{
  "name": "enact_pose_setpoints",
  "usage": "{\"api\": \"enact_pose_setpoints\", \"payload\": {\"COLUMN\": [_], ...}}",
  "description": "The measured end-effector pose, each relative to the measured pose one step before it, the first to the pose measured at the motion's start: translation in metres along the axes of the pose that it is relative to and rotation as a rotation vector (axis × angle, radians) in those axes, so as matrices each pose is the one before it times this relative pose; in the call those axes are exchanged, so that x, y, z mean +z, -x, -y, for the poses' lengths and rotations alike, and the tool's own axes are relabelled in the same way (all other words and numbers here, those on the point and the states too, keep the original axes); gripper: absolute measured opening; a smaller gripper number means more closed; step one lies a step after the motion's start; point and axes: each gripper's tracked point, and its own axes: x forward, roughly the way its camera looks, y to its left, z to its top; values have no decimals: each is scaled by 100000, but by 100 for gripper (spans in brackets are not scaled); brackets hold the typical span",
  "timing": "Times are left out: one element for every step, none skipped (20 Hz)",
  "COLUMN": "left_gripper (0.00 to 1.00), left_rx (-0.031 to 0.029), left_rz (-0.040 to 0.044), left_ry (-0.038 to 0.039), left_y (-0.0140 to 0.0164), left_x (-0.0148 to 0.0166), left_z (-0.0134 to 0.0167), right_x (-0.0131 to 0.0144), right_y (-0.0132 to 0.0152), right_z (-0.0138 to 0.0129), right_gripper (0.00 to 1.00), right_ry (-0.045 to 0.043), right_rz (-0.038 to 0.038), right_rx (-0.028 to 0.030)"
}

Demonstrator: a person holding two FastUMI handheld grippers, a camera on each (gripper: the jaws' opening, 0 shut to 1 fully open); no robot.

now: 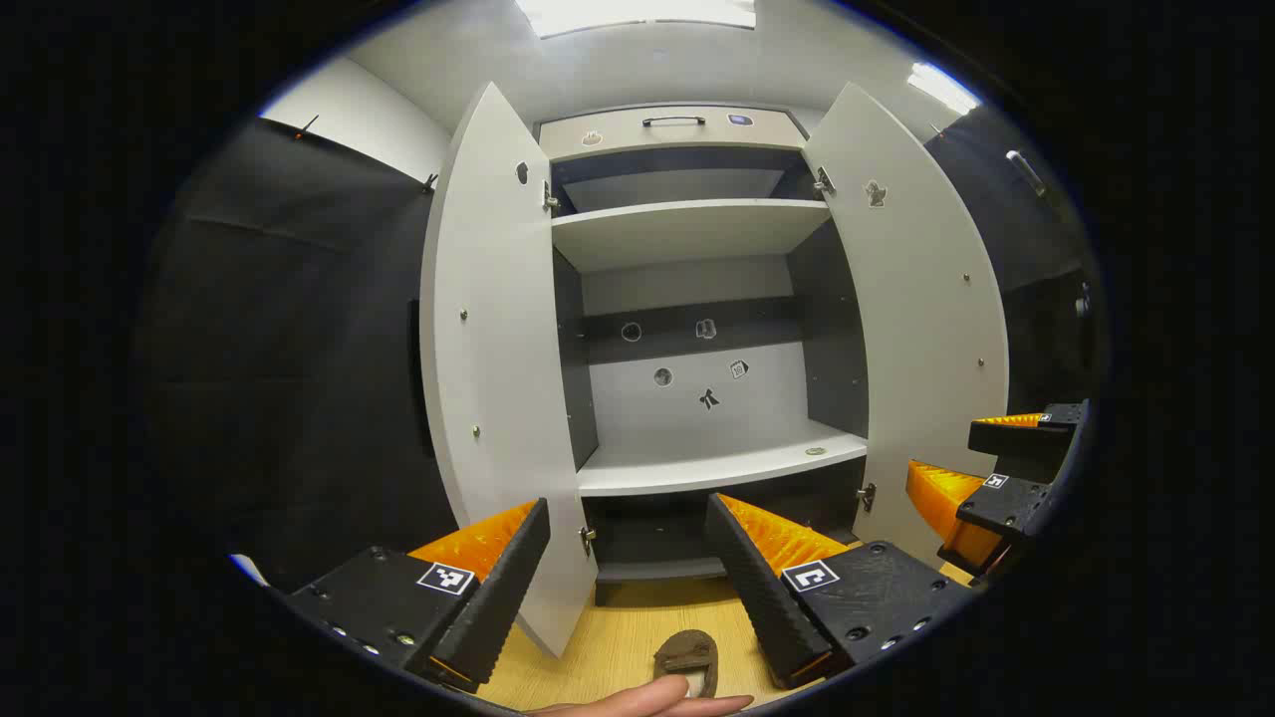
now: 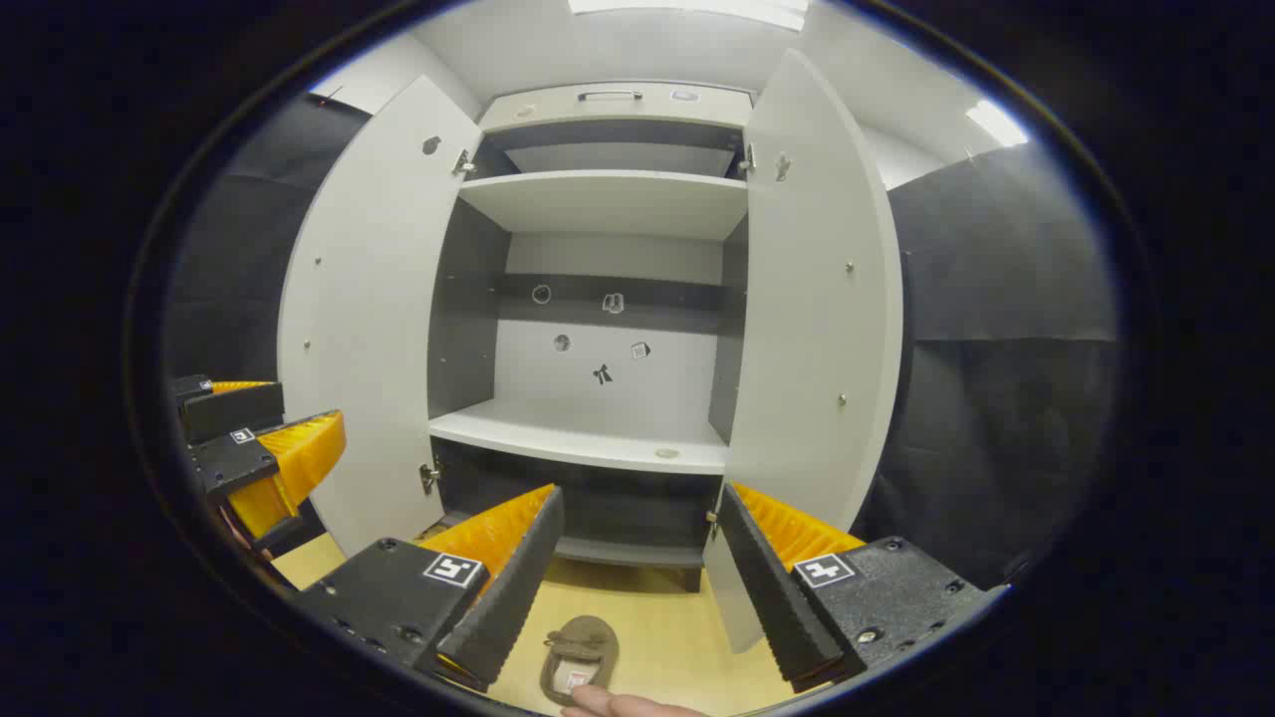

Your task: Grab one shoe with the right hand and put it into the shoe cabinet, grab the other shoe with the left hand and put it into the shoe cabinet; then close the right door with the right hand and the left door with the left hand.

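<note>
With right gripper [image 2: 637,588] wide open, lower straight onto the brown shoe [image 2: 580,652], closing squarely across its sides.

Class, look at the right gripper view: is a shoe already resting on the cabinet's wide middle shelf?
No. The middle shelf holds no shoe; the brown shoe lies on the wooden floor before the open cabinet.
</note>
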Motion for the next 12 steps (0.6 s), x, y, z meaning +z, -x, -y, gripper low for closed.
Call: {"api": "enact_pose_setpoints", "payload": {"left_gripper": [96, 96, 96, 96, 96, 96, 96, 96, 96, 96, 96, 96], "left_rx": [176, 293, -75, 34, -115, -73, 192, -218, -653, -695, -493, -40], "left_rz": [33, 201, -22, -108, 99, 761, 598, 387, 1070, 186, -1359, -1272], "left_ry": [-288, -173, 116, 134, -35, -187, -302, -284, 414, 482, -86, -99], "left_y": [96, 46, 15, 19, 86, 12, -94, 9, -19, -129, -100, -107], "left_x": [-24, 87, -22, 21, -42, 118, 213, 77, 122, -62, -358, -271], "left_z": [-67, -122, -91, -77, -92, -22, -182, -113, 71, 118, 222, 5], "right_x": [54, 96, 225, 56, 171, 38, 70, 121, 353, 20, -45, -187], "right_y": [12, -4, -77, 8, 0, -81, -129, -70, -233, -267, -274, -103], "right_z": [-100, -64, -58, -48, 11, -75, 30, 47, 155, 86, 103, 151], "right_gripper": [99, 99, 99, 99, 99, 99, 99, 99, 99, 99, 100, 100], "right_ry": [220, 70, 11, 279, 236, 434, 810, 760, 372, 342, 93, -113], "right_rz": [-41, 310, 400, 288, 423, 247, -227, 399, 1035, -42, -565, -801], "right_rx": [74, 60, -15, -109, -112, -110, -110, -360, -787, -216, -494, -14]}}
